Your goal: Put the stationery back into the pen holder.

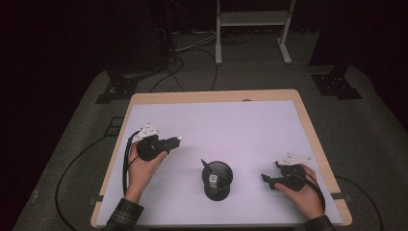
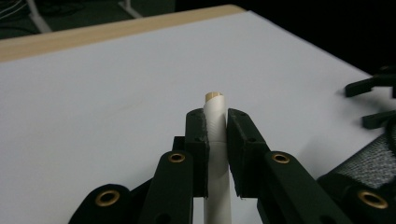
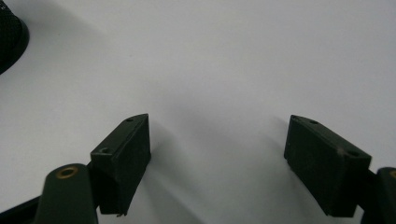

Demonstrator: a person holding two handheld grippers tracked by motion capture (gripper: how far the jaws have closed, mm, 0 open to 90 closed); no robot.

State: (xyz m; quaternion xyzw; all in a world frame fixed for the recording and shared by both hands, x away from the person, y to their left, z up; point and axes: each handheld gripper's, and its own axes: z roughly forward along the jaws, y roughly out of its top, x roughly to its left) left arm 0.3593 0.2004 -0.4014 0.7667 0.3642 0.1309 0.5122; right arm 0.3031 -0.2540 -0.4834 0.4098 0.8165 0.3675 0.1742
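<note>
White paper-wrapped stick (image 2: 215, 140), tan wooden tip exposed at its far end, sits clamped between the jaws of the left gripper (image 2: 215, 122); in the left gripper view the wrap runs upright between the two black pads (image 2: 196, 135), both pressing its sides. In the high view the left gripper (image 1: 174, 140) sits at about 9 o'clock on the table, held in the person's left hand (image 1: 140, 169), jaws pointing toward 3 o'clock, with the pale stick tip just visible at the jaw end.

Black mesh pen cup (image 1: 217, 180) stands upright near table centre, toward the 6 o'clock edge, between the two grippers and apart from both. It holds a dark pen-like item leaning toward 10 o'clock and a small white-tagged item; contents too small to identify further.

Right gripper (image 1: 267, 180) at about 4 o'clock, in the right hand (image 1: 304, 192), jaws pointing toward the cup. Right gripper view: right gripper (image 3: 217, 163) jaws spread wide, nothing between them, low over the white sheet (image 3: 224, 60); cup edge (image 3: 10, 37) at upper left.

White sheet covers the wooden table (image 1: 211, 96); light wood rim shows around it. Plaid sleeve (image 1: 122, 216) at 7 o'clock.
</note>
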